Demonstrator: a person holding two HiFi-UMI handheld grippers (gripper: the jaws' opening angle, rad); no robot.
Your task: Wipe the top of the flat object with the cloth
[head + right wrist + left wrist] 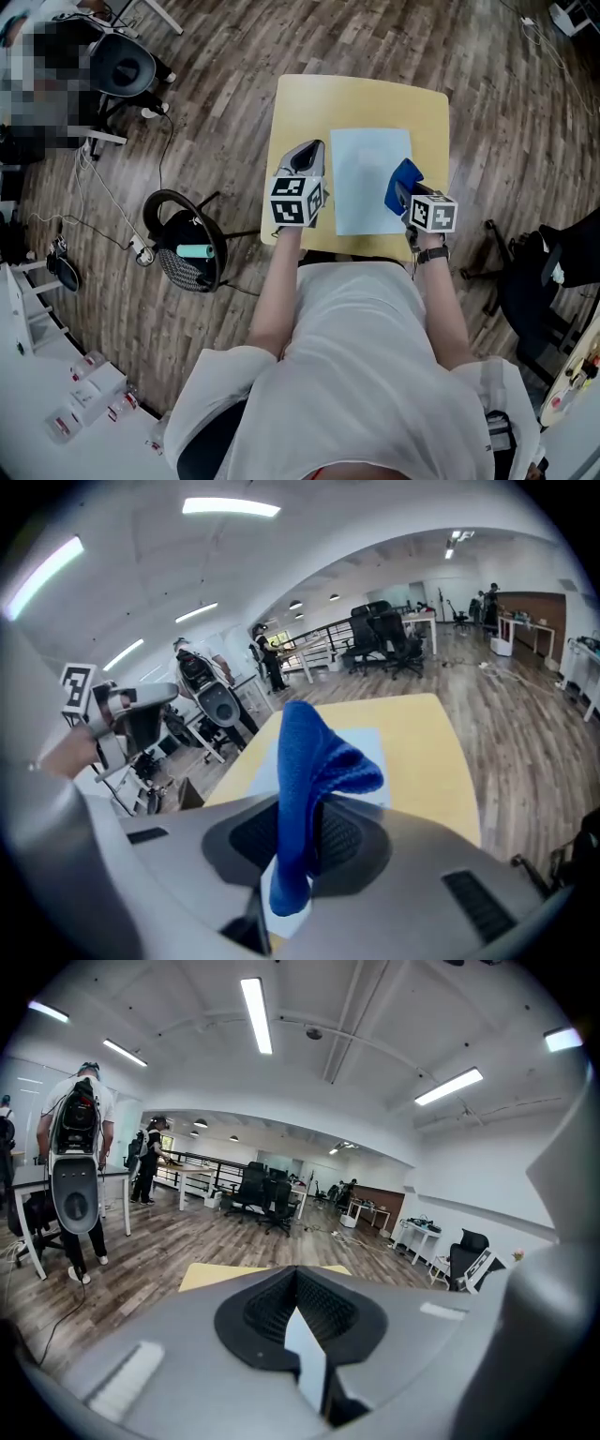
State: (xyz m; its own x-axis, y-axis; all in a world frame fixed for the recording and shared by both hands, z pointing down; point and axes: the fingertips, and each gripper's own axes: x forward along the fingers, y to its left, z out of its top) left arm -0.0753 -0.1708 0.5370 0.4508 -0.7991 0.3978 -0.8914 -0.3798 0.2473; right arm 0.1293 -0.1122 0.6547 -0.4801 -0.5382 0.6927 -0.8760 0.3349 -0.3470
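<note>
Head view: between both tongs and just ahead of them, a pale blue flat sheet (366, 178) on the yellow table (427, 108). Over its right edge, a blue cloth (405, 180), pinched in the right tongs (401, 195); contact with the sheet impossible to tell. Just left of the sheet, left tongs (307, 155) pressed together, empty. Probably barely begun, with most of the top left to wipe.

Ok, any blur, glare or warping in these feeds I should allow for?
Head view: sharp, evenly lit, floor curving near the edges. Left gripper view: heavy fisheye, dark corners, ceiling lights bright without flare. Right gripper view: same warping, cloth in focus.
</note>
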